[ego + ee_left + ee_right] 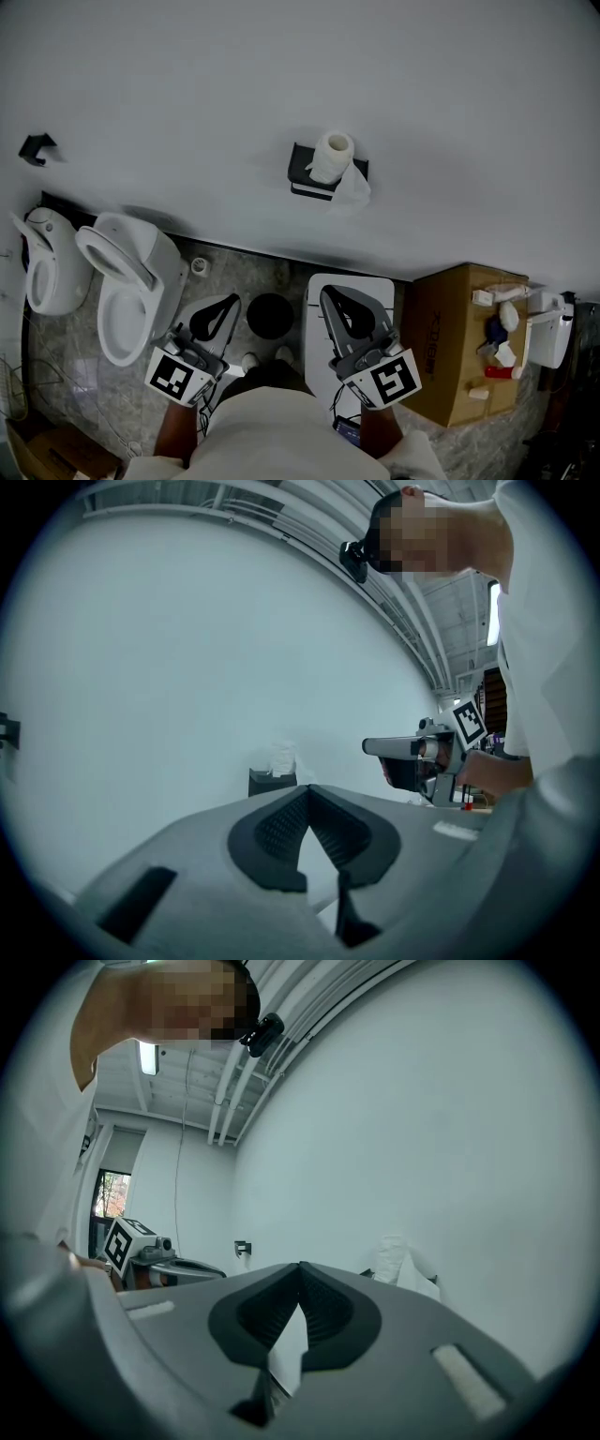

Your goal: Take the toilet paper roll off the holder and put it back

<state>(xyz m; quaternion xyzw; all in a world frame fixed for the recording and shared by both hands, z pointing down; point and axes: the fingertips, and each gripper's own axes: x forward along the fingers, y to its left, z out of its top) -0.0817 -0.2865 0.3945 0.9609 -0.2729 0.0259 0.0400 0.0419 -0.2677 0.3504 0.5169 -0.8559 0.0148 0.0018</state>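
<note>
A white toilet paper roll [333, 156] with a loose sheet hanging down sits on a black wall holder [302, 174], high on the white wall. Both grippers are held low, well short of it, and point toward the wall. My left gripper [228, 302] is shut with nothing between its jaws, and so is my right gripper [328, 294]. From the left gripper view the roll [281, 757] appears small above the shut tips [307, 789]. The right gripper view has the roll [395, 1258] to the right of its shut tips [300, 1267].
Two white toilets [128, 281] [47, 264] stand at the left. A cardboard box [450, 347] with small items on top is at the right, a white unit [319, 337] and a black round object [270, 316] lie between. A black hook [36, 147] is on the wall.
</note>
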